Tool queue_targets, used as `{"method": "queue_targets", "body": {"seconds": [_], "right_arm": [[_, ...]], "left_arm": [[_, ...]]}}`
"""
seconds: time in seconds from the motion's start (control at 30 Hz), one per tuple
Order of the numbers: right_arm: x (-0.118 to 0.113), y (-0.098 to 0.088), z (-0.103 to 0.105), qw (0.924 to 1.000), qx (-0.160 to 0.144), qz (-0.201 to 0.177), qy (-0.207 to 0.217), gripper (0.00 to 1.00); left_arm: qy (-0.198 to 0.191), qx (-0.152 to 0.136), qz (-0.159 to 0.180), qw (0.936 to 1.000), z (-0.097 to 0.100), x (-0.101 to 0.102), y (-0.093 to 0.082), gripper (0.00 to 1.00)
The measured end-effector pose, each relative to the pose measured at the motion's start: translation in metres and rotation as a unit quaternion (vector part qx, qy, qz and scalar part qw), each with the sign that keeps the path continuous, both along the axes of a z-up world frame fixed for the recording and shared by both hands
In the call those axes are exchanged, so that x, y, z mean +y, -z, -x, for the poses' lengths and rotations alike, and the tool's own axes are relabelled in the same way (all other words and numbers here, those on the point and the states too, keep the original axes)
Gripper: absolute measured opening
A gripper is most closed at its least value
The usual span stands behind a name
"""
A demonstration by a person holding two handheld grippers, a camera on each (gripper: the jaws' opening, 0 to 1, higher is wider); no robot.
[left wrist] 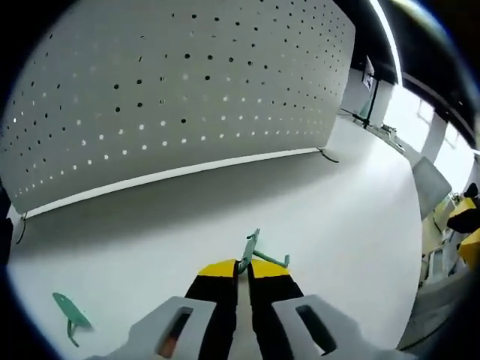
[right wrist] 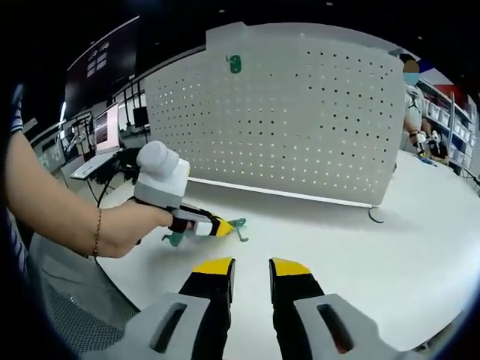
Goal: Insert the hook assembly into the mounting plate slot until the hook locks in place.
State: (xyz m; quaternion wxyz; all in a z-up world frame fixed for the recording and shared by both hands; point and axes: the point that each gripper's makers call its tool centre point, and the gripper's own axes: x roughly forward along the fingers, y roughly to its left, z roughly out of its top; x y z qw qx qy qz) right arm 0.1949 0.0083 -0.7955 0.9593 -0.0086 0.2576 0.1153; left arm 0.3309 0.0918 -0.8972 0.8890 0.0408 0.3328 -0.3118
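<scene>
A white perforated mounting plate (left wrist: pixel 180 90) stands upright across the white table (left wrist: pixel 352 217). My left gripper (left wrist: pixel 244 266) is shut on a green hook assembly (left wrist: pixel 253 244), low over the table and short of the plate. A second green hook (left wrist: pixel 69 311) lies on the table to its left. In the right gripper view a hand holds the left gripper (right wrist: pixel 223 225) with the held hook (right wrist: pixel 238 223) at its tip, and the loose hook (right wrist: pixel 174 238) lies beside it. A third green hook (right wrist: pixel 235 64) hangs near the top of the plate (right wrist: pixel 300 120). My right gripper (right wrist: pixel 253 266) is open and holds nothing.
A dark foot (right wrist: pixel 375 216) props the plate at its right end. The table edge (right wrist: pixel 112 277) curves close on the left, with desks and monitors (right wrist: pixel 105 127) behind. A person (right wrist: pixel 414 105) stands beyond the plate's right end.
</scene>
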Motion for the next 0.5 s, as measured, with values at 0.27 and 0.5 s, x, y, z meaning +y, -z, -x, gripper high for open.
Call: {"method": "queue_targets", "body": {"seconds": [0.27, 0.5], "right_arm": [[-0.003, -0.003, -0.001, 1.0000, -0.006, -0.001, 0.007, 0.16], [-0.010, -0.007, -0.003, 0.9995, -0.012, -0.016, 0.024, 0.15]], "left_arm": [[-0.002, 0.000, 0.019, 0.9998, -0.007, 0.000, -0.013, 0.02], [-0.007, 0.019, 0.051, 0.9985, -0.010, 0.009, -0.033, 0.01]]}}
